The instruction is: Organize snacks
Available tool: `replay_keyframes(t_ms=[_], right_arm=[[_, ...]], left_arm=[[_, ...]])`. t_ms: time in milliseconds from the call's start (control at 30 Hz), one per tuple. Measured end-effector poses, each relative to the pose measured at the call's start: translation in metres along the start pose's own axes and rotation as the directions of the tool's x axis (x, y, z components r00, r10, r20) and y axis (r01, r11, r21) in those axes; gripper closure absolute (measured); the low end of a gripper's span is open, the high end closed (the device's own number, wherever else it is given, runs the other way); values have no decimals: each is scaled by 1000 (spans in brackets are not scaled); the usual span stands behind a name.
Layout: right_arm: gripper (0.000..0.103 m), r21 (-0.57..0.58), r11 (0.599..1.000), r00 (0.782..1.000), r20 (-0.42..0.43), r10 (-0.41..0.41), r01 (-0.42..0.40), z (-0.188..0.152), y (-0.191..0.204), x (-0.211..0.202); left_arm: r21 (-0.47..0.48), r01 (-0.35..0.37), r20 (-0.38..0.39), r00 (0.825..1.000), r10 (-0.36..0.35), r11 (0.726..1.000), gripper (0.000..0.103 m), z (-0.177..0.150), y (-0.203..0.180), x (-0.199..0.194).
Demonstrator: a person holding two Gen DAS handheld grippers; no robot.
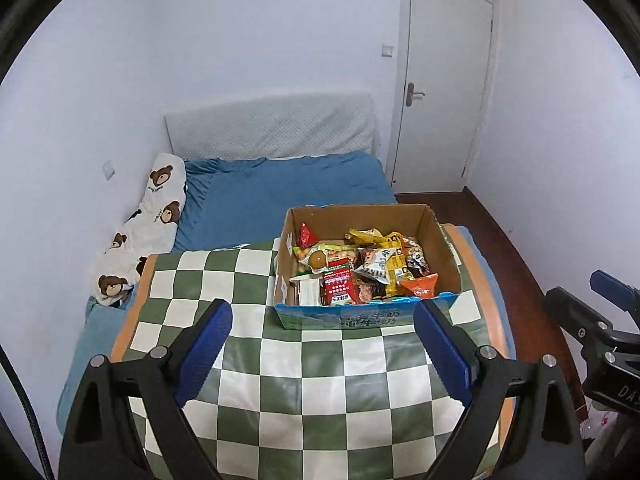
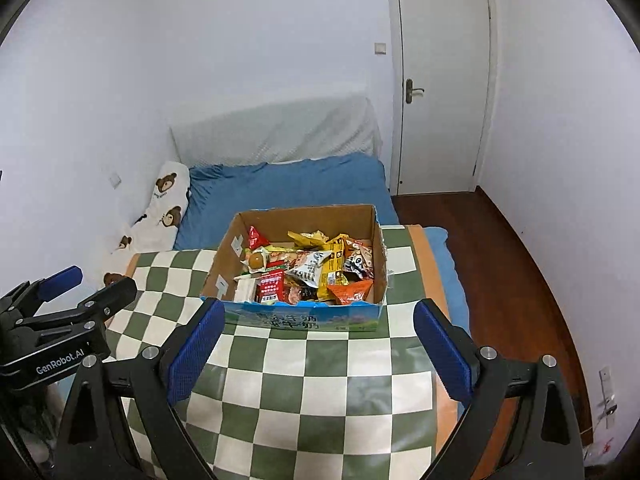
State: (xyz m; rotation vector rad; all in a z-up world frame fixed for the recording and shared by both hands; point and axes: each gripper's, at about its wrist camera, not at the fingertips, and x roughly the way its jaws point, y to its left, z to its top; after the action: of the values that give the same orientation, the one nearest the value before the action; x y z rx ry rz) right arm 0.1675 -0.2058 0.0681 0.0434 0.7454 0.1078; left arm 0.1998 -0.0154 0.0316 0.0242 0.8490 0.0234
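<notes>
Cardboard box (image 1: 434, 240) of crinkly snack packets (image 1: 360, 268) is sitting at the far edge of the checkered surface (image 1: 304, 392); left gripper (image 1: 322, 344) and right gripper (image 2: 316, 344) are both hovering with fingers spread, gripping nothing.

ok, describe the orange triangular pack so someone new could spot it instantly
Find the checkered tablecloth, then the open cardboard box of snacks on it. The orange triangular pack lies in the near right corner, against the blue printed front wall. It is the only solid orange wedge; its neighbours are yellow, red or white packets.
</notes>
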Motion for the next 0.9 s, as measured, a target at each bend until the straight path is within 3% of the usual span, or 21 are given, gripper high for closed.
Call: replay_keyframes(t_ms=[267, 333, 367, 900], right_arm=[[2, -8, 1000, 1000, 10, 7, -7, -5, 3, -15], [2, -7, 1000, 1000, 4, -1, 1, -6, 2, -13], [2, -7, 1000, 1000, 2, -8, 8, -7, 2, -11], [1, 9, 996, 996, -17, -85, 86, 5, -14, 54]], left_arm=[[5, -1, 3, 1000, 1, 1000, 10, -6, -5, -8], [3, 5, -2, 1000, -5, 1000, 4, -7, -5, -6], [1, 9, -3, 1000, -9, 1000, 0, -7, -6, -5], [-18, -61, -19, 998, 61, 998, 0, 9, -11, 56]])
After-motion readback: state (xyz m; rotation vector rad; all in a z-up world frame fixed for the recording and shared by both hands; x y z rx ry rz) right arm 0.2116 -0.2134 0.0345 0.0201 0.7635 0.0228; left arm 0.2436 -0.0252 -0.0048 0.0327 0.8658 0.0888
